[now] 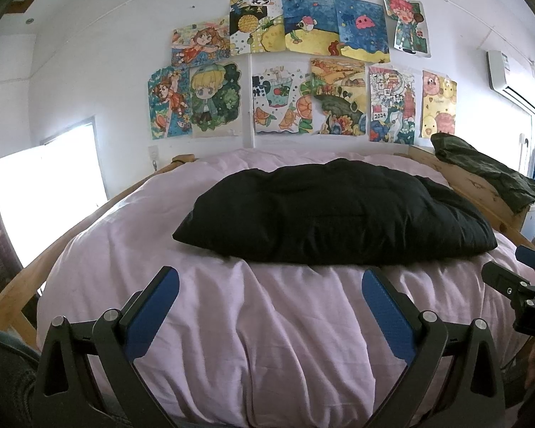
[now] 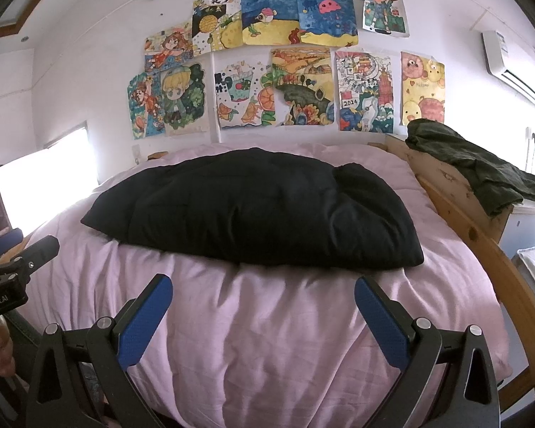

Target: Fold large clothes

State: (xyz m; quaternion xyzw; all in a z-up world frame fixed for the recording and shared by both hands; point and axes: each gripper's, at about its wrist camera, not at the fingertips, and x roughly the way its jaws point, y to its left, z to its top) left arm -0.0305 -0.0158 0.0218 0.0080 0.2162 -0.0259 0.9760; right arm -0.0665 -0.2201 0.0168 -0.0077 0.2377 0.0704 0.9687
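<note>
A black padded garment (image 1: 331, 214) lies folded into a thick bundle on the pink duvet (image 1: 260, 321), towards the far half of the bed; the right wrist view has the same black garment (image 2: 253, 210) left of centre. My left gripper (image 1: 271, 278) hovers open above the near duvet, short of the garment, with nothing between its blue pads. In its own view my right gripper (image 2: 264, 285) is open and empty too, just short of the bundle's near edge. The right gripper (image 1: 517, 274) also shows at the left view's right edge.
A wooden bed frame (image 2: 474, 228) runs along the right side, with a dark green garment (image 2: 474, 164) draped over its far corner. Children's drawings (image 1: 303, 67) cover the back wall. A bright window (image 1: 50, 196) is at left, an air conditioner (image 1: 513, 78) at upper right.
</note>
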